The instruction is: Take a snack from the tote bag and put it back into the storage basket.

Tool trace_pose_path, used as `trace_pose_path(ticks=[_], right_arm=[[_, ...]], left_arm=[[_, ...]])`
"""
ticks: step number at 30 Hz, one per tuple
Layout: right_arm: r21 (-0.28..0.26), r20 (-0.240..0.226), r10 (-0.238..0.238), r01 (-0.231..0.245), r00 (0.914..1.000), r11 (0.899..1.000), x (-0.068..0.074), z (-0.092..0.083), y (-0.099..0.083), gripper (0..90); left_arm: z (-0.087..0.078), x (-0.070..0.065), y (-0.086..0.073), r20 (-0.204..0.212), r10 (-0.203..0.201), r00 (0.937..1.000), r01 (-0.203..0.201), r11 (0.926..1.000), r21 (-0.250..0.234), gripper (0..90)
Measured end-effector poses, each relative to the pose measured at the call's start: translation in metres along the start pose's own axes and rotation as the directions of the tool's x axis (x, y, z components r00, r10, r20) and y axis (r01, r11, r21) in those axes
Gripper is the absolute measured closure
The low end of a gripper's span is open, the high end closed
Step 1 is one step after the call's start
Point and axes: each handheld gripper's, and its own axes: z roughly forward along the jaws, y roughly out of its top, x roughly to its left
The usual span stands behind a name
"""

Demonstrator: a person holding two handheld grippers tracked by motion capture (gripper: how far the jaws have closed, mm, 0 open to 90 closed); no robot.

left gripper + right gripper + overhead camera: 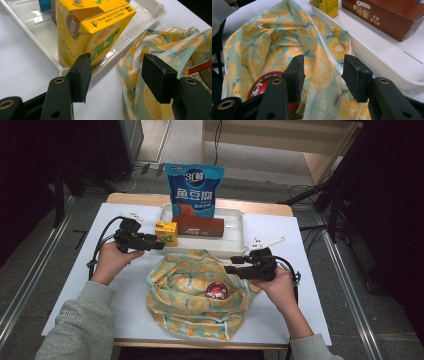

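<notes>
At centre-bottom of the high view lies the lemon-print bag (197, 292), mouth open, with a red-lidded tin (217, 291) already inside. Judged from this, packing is part done: the yellow juice carton (166, 232), brown biscuit box (198, 226) and blue snack pouch (194, 189) are all in the white tray (235, 227) above the bag. Left gripper (159, 244) sits at centre-left, jaws wide, pads just beside the carton (90, 32) but not pressing it. Right gripper (231, 269), right of centre, jaws part open over the bag's rim cloth (322, 67), which does not look pinched. Tray lip (62, 70) stands between carton and bag; a lift must clear it. Open white table (115, 295) lies lower left.
</notes>
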Motion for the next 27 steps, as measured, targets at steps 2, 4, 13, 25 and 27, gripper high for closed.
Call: trace_pose_path(ticks=[2, 4, 13, 25, 27], right_arm=[[0.005, -0.008, -0.003, 0.003, 1.0000, 1.000, 0.002, 0.002, -0.001, 50.2], [0.009, -0.010, -0.007, 0.007, 0.9999, 1.000, 0.004, 0.003, -0.001, 47.7], [0.032, -0.027, -0.024, 0.025, 0.9994, 0.999, 0.012, 0.006, -0.005, 41.6], [0.041, -0.038, -0.037, 0.038, 0.9986, 0.998, 0.021, 0.011, -0.007, 40.9], [0.040, -0.038, -0.038, 0.039, 0.9985, 0.998, 0.022, 0.012, -0.007, 40.8]], left_arm=[[-0.001, 0.001, 0.000, 0.002, -0.002, 1.0000, 0.002, 1.0000, -0.002, 40.3], [-0.002, 0.002, -0.001, 0.000, -0.006, 1.0000, 0.006, 1.0000, -0.005, 39.5], [-0.005, 0.005, -0.002, -0.014, -0.011, 0.9998, 0.011, 0.9998, -0.014, 37.7], [-0.007, 0.010, -0.004, -0.029, -0.025, 0.9993, 0.025, 0.9996, -0.012, 37.2], [-0.007, 0.011, -0.004, -0.030, -0.026, 0.9992, 0.026, 0.9996, -0.014, 36.8]])
